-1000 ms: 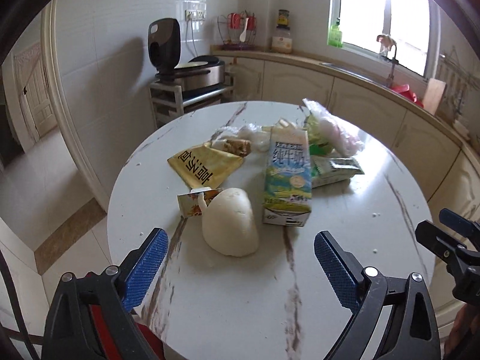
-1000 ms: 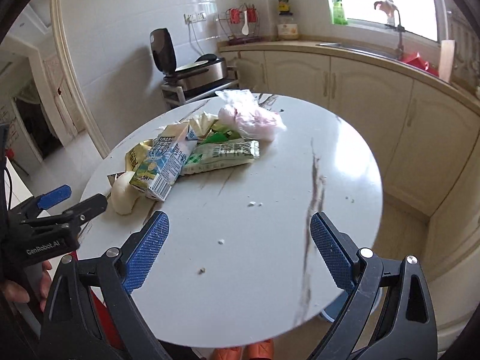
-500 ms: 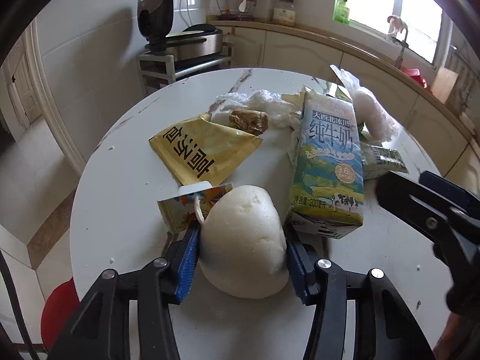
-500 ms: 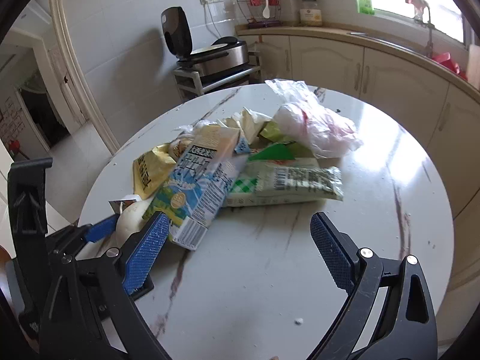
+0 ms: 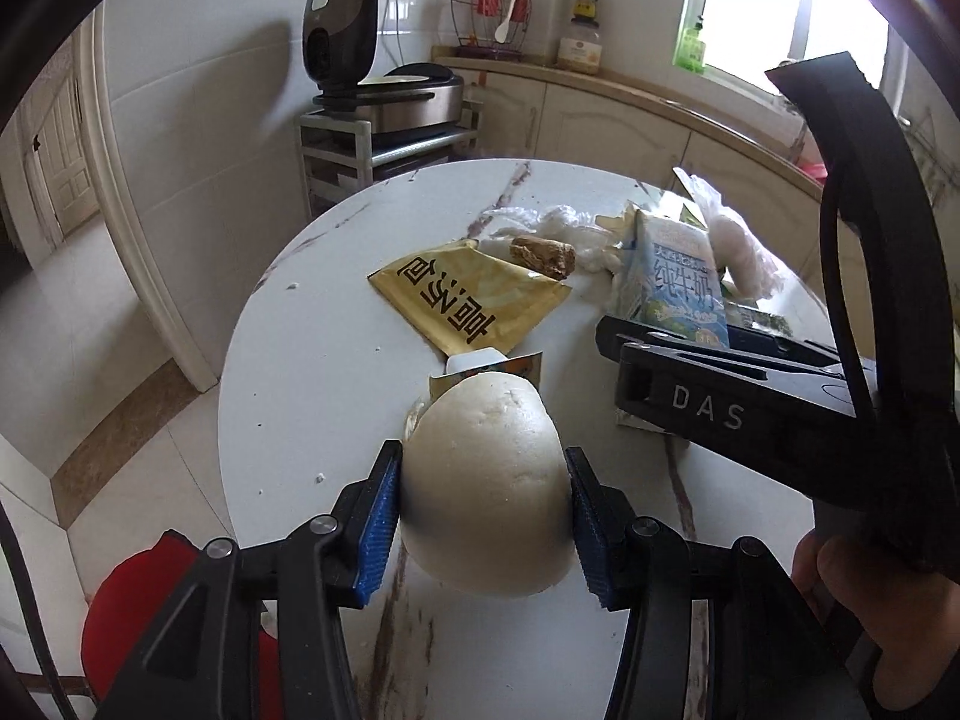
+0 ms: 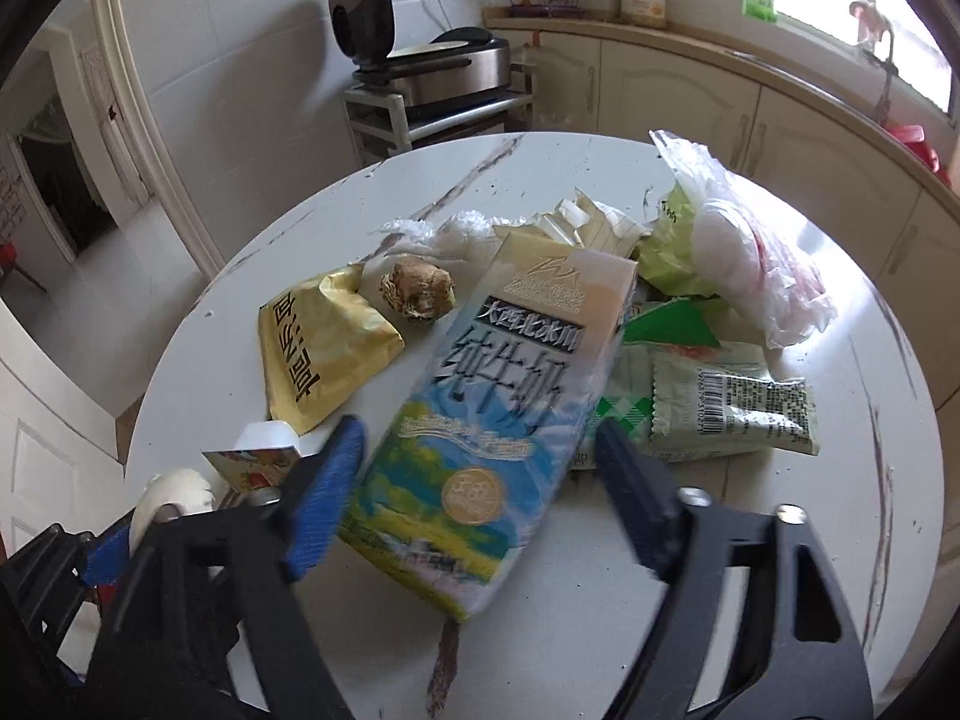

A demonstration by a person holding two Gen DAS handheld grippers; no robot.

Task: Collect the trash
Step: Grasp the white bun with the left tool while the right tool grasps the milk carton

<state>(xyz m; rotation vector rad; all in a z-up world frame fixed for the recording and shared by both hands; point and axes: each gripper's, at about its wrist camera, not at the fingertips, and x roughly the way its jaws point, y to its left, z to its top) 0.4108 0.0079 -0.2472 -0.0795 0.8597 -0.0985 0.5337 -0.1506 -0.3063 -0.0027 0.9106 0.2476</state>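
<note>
My left gripper [image 5: 480,516] is shut on a white steamed bun [image 5: 486,480] and holds it just above the round marble table [image 5: 312,372]. My right gripper [image 6: 480,486] has its blue pads on both sides of a blue and white milk carton [image 6: 498,414] that lies on the table; the image is blurred, so contact is unclear. A yellow wrapper [image 6: 318,354], a small torn packet [image 6: 258,465], a brown lump [image 6: 417,294], a green snack bag [image 6: 720,408] and a clear plastic bag [image 6: 744,258] lie around the carton.
The right gripper's black body [image 5: 780,408] crosses the left wrist view close to the bun. A red stool [image 5: 120,630] stands below the table edge. A metal rack with a cooker [image 5: 384,102] and kitchen cabinets [image 6: 720,114] lie beyond the table.
My left gripper closed on the bun and lifted it slightly. My right gripper moved forward to the milk carton and its jaws narrowed around it.
</note>
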